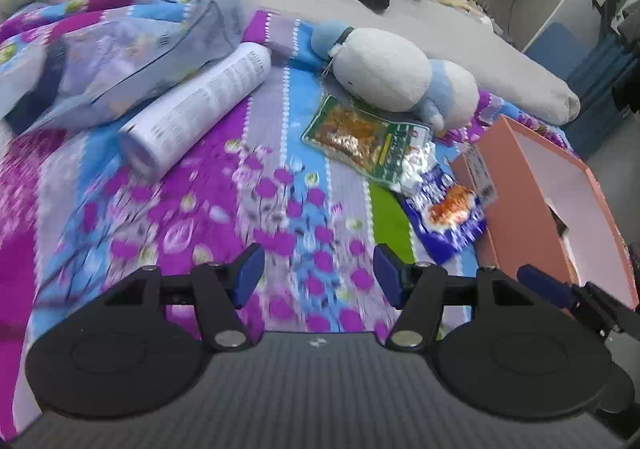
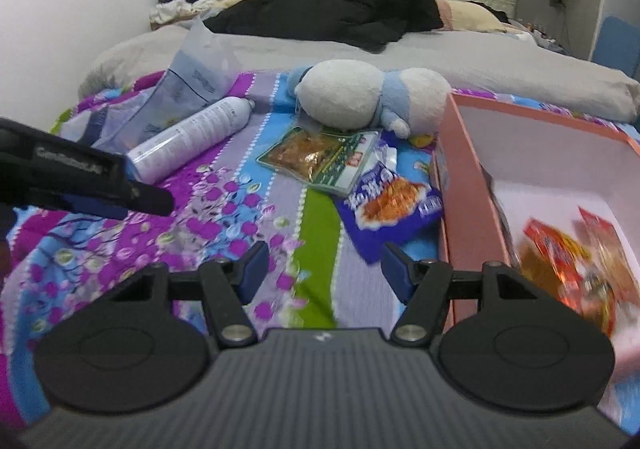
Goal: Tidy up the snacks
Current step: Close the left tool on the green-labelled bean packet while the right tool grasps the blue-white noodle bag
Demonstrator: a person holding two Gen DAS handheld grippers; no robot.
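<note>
A green snack packet and a blue snack packet lie on the patterned blanket, just left of an open pink box. Red and orange snack packets lie inside the box. My left gripper is open and empty above the blanket, short of the packets. My right gripper is open and empty, close in front of the blue packet, beside the box's left wall. The left gripper also shows at the left edge of the right wrist view.
A white spray can lies left of the packets. A blue-and-white plush toy lies just behind them. A clear plastic bag sits at far left. Black clothing and a grey duvet lie behind.
</note>
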